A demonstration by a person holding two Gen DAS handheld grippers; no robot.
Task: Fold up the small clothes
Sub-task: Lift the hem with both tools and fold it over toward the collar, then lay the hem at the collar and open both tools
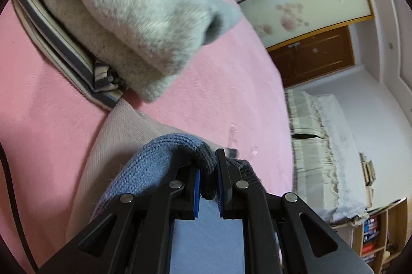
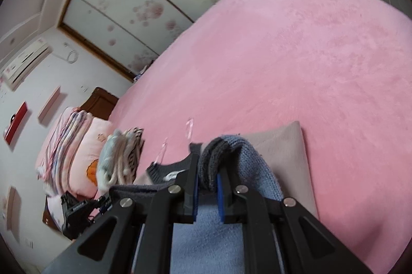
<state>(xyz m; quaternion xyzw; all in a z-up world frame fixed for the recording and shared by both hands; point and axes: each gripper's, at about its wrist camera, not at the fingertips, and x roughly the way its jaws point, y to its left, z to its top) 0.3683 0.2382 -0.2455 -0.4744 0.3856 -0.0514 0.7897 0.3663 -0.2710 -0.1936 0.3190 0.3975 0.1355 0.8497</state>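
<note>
Nearest the lens in both wrist views is the blue-and-dark-grey knitted garment (image 1: 164, 165), bunched into a thick fold. The left gripper (image 1: 208, 178) is clenched on one bunch of this knit, the wool squeezed between its blue pads (image 1: 197, 193). The right gripper (image 2: 207, 180) is likewise clamped on a doubled roll of the same knit. The garment appears to be lifted at two points, so this fold looks to be in progress, not finished.

Just beyond the knit lies a flat beige-pink rectangular cloth (image 2: 283, 153), folded or merely spread; which cannot be told. Farther from the knit, in the left view, a stack of folded pieces sits on the pink plush bedspread (image 1: 231, 83): a fluffy cream sweater (image 1: 123, 16) atop a striped grey-and-cream garment (image 1: 67, 52). These seem done. The right view shows this same pile (image 2: 121, 155) small and blurred.

How much of the knit hangs below the grippers is hidden by their black frames. The left view's rim cuts off the sweater's top.
</note>
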